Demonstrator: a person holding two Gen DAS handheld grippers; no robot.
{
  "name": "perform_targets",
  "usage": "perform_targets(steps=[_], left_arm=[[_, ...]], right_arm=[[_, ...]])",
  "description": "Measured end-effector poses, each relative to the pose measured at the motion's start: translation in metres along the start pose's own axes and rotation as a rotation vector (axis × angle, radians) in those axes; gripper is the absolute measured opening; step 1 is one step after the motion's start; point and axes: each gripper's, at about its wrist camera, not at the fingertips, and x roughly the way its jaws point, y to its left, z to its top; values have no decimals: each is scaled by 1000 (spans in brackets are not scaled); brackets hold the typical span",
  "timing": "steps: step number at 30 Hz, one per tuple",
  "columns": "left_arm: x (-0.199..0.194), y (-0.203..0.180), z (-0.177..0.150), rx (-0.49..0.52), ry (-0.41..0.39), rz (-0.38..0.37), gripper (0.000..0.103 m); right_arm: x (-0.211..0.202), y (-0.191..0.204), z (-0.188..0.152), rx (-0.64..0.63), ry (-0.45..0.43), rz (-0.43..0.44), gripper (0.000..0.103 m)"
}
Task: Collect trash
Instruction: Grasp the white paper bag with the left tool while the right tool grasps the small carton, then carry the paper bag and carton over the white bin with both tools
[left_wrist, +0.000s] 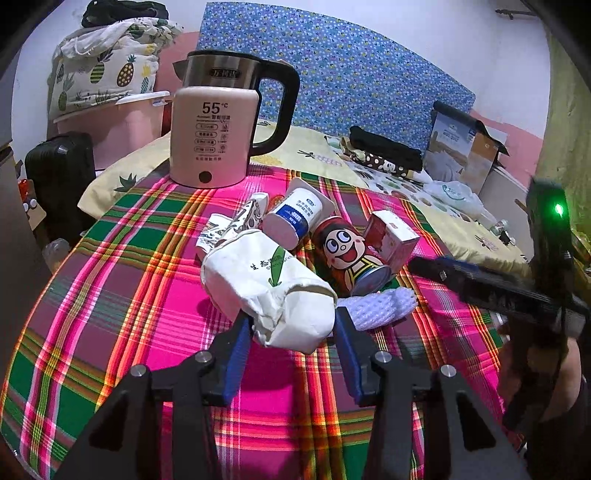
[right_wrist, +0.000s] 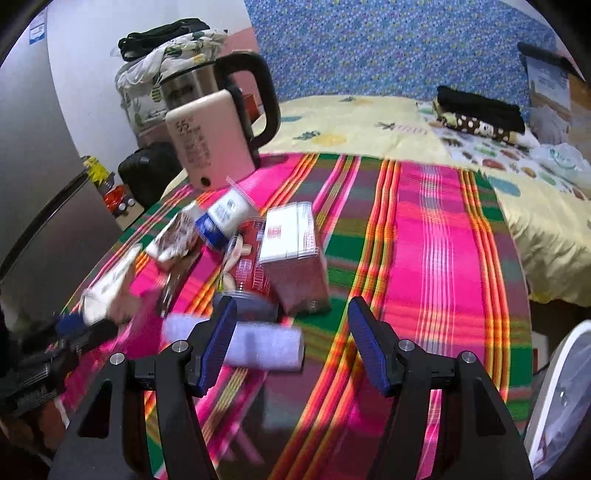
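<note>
crumpled white paper bag (left_wrist: 267, 291) with green print, lying on its side on the plaid cloth (left_wrist: 122, 295) at the near edge of the trash pile; this bag serves as the landmark. left gripper (left_wrist: 293, 332): jaws part-open, both blue pads pressed against the bag's near end, so the bag is gripped. just behind the bag, a white bottle with a blue label (left_wrist: 295, 216) lies tipped; beside that, a flattened printed wrapper (left_wrist: 236, 225). to the right of the bag, a red can with a cartoon face (left_wrist: 351, 254) lies on its side, and a small red-and-white carton (left_wrist: 391, 236) stands past it. a white foam net sleeve (left_wrist: 380, 306) lies just right of the bag's near end. right gripper (right_wrist: 291, 343): jaws wide apart and empty, hovering above the foam sleeve, right of the bag. well behind the bag stands a pink electric kettle (left_wrist: 214, 136) with a black handle.
</note>
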Motion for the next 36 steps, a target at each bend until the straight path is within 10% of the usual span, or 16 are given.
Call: perform_targets(steps=[7, 10, 36], left_arm=[[7, 0, -1, 9, 14, -17, 46], [7, -1, -1, 15, 14, -23, 46], [-26, -64, -4, 99, -10, -111, 46]], right_arm=[[22, 7, 14, -13, 6, -27, 63], [26, 6, 15, -9, 13, -29, 41], [-69, -23, -26, 101, -115, -59, 40]])
